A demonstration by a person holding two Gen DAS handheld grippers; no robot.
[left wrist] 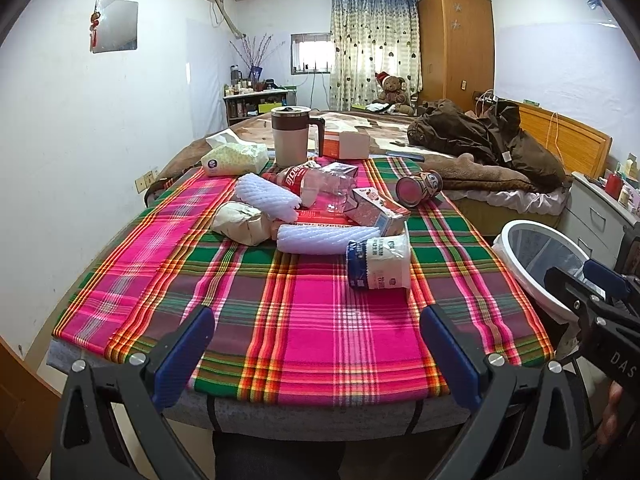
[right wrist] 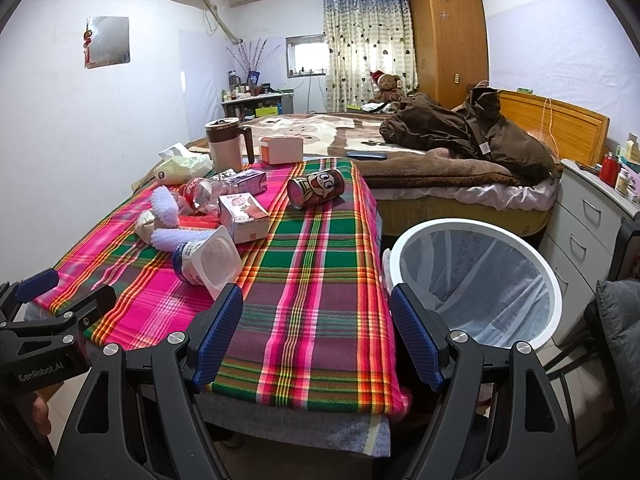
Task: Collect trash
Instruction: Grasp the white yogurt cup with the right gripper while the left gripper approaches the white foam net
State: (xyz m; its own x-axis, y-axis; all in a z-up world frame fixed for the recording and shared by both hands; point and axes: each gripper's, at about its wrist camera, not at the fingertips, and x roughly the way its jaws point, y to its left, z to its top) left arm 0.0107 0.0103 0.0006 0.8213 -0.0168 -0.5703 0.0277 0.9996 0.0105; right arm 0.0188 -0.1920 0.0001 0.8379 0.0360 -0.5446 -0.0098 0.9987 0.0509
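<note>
Trash lies in a heap on the plaid-covered table [left wrist: 320,320]: a yogurt cup [left wrist: 378,262] on its side nearest me, two white foam nets [left wrist: 326,240], a crumpled paper wad [left wrist: 240,224], a crushed plastic bottle [left wrist: 316,184], a pink carton [left wrist: 376,210] and a red can [left wrist: 418,188]. My left gripper [left wrist: 316,344] is open and empty above the table's near edge. My right gripper [right wrist: 316,328] is open and empty at the table's near right part, left of the white bin [right wrist: 476,280]. The yogurt cup [right wrist: 208,262] and can [right wrist: 316,188] also show there.
A mug [left wrist: 290,136], a tissue pack [left wrist: 236,158] and a white box [left wrist: 346,144] stand at the table's far end. A bed with a brown coat [left wrist: 480,136] lies beyond. A white drawer unit [right wrist: 592,216] stands right of the bin.
</note>
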